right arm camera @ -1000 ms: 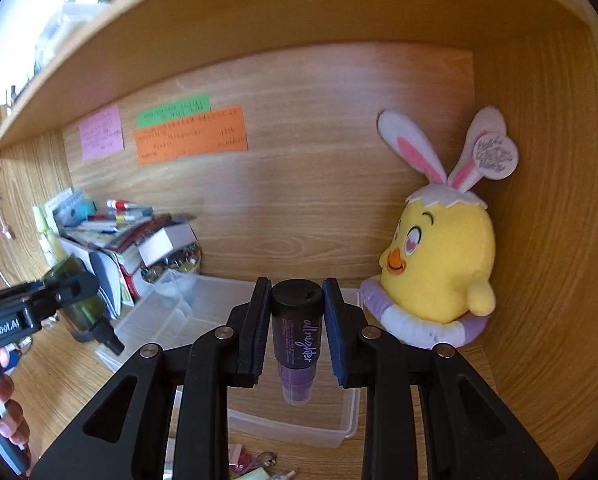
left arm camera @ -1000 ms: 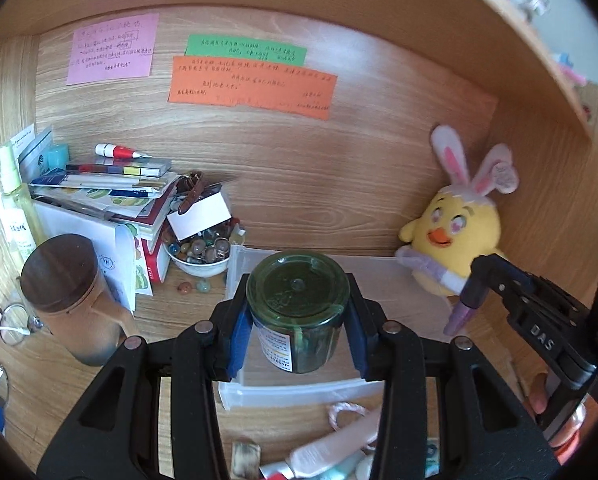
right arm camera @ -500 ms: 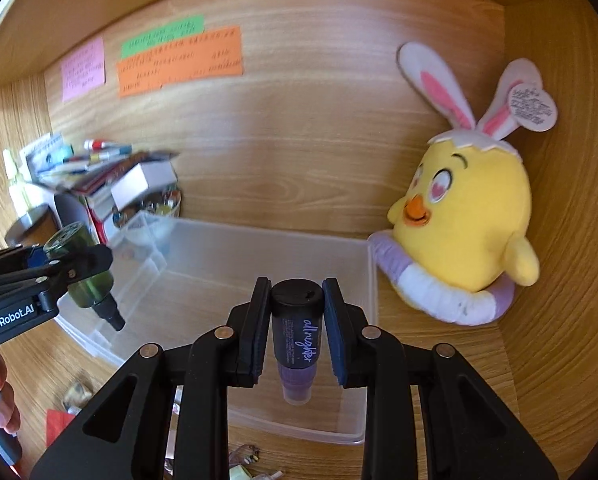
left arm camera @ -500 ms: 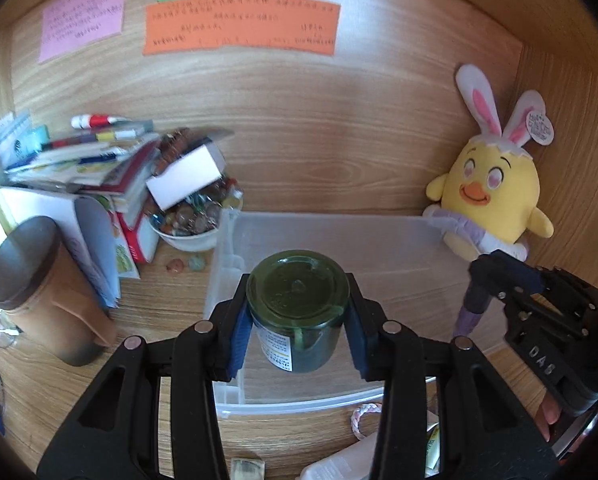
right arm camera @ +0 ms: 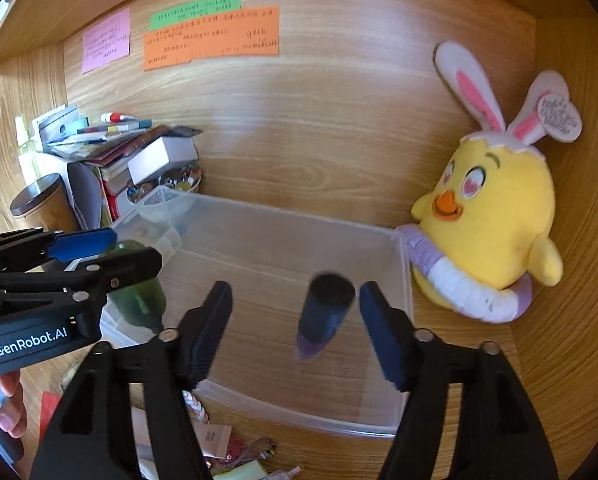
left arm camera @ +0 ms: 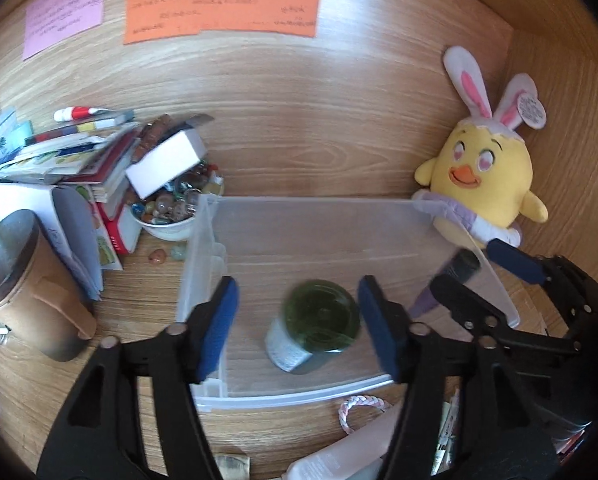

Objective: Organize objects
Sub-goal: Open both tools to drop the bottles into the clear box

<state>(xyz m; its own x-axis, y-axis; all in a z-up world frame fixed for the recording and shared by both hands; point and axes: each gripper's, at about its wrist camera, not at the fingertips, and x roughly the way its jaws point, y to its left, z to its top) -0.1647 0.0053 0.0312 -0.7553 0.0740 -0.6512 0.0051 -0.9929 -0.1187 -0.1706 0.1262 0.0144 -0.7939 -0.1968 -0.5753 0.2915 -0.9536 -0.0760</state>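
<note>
Left wrist: your left gripper [left arm camera: 299, 332] just spread, green jar [left arm camera: 314, 324] dropping into clear bin [left arm camera: 203, 240]; right gripper [right arm camera: 295, 328] likewise released purple bottle [right arm camera: 323, 316]. Both stowed.

"GenRobot.AI" on left tongs [right arm camera: 111, 256] body, wall notes illegible

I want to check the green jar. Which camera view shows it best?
The left wrist view: the green jar shows whole, though blurred, between the open left gripper. In the right wrist view that gripper hides most of it.
</note>
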